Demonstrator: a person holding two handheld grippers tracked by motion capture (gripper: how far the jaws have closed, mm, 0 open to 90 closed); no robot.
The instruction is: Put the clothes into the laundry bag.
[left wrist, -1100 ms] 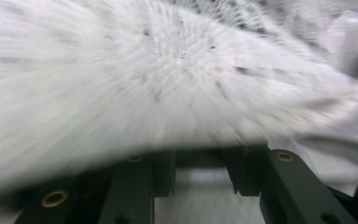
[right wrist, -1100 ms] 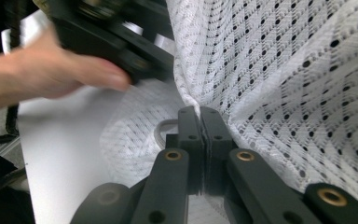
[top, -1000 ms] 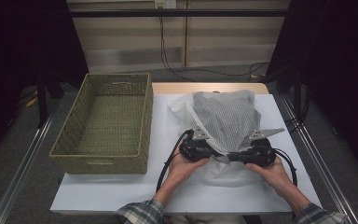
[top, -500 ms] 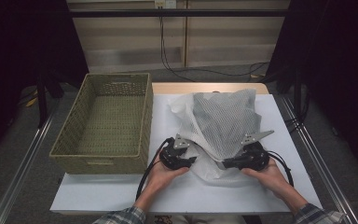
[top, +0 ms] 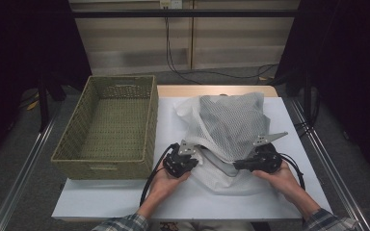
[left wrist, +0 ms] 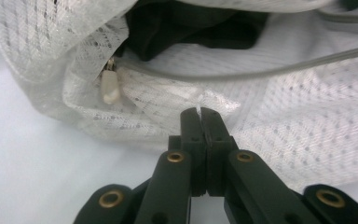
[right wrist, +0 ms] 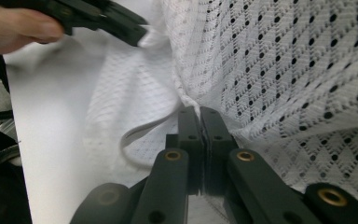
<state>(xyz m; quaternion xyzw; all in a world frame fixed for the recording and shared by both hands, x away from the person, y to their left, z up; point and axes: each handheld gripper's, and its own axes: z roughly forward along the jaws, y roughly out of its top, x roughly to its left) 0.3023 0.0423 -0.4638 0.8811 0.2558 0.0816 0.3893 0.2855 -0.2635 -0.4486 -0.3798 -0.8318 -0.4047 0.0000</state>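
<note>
Two grippers were held at the near edge of a white mesh laundry bag that lay on the white table top. The left gripper was seen at the bag's near left corner, the right gripper at its near right side, with the bulk of the bag heaped beyond and between them. In the left gripper view, the jaws of the left gripper were pressed together on a fold of the bag's fine white mesh, a sliver of fabric showing between the tips. Just beyond the jaws and to their left, a small pale zipper pull was seen hanging at the end of a grey zipper line that ran off to the right. Past that line the bag gaped, and something dark was visible inside.

In the right gripper view, the jaws of the right gripper were likewise closed on the bag's cloth, at the seam where an open, large-holed net on the right met a finer, denser white mesh on the left. A pale cord or zipper edge was seen curling to the left of the jaws. The other gripper and a hand were seen far off to the upper left.

A woven basket was stood well to the left of the left gripper, apart from the bag.
</note>
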